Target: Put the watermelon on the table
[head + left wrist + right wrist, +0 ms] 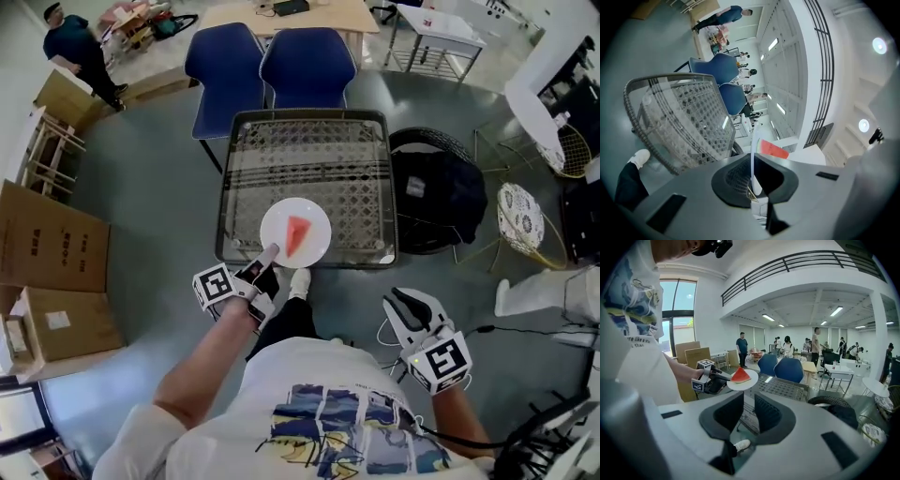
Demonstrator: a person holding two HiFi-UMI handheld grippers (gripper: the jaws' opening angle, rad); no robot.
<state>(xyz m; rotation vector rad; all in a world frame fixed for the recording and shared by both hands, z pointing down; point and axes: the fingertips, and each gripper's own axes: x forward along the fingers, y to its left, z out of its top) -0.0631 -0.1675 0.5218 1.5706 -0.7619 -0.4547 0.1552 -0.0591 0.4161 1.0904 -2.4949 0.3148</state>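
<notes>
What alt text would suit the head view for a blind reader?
The left gripper holds a round white plate with a red watermelon wedge by its rim, over the near edge of a wire-mesh table. The right gripper hangs open and empty.

Two blue chairs (pixel 272 66), cardboard boxes (pixel 47 248)

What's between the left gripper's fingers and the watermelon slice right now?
Only bare white plate. The left gripper pinches its near rim; the watermelon slice lies further in, clear of the fingers. The head view shows this best.
</notes>
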